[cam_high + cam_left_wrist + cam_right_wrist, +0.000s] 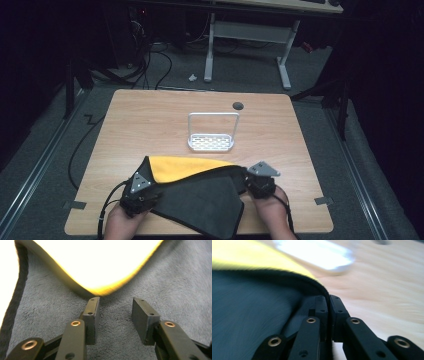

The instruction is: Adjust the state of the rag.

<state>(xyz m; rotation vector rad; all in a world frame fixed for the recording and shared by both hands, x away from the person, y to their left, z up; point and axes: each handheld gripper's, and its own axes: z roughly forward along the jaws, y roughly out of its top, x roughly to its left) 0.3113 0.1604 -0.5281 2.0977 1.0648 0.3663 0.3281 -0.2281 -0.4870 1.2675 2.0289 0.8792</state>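
Observation:
A cloth, dark grey (200, 200) on one face and yellow (185, 167) on the other, lies folded at the near edge of the wooden table (150, 120). My left gripper (141, 186) rests over its left end. In the left gripper view its jaws (115, 307) stand apart above the grey pile (175, 290), with a yellow fold (100, 260) just ahead and nothing pinched. My right gripper (250, 180) sits at the cloth's right end. In the right gripper view it (329, 298) is shut on the cloth's dark hem (312, 285), which runs between the pads.
A white perforated tray with a tall wire handle (211, 142) stands mid-table, just beyond the cloth. A dark round hole (238, 105) sits near the far edge. Bare wood lies left and right of the tray. White desk legs (285, 70) stand on the floor behind.

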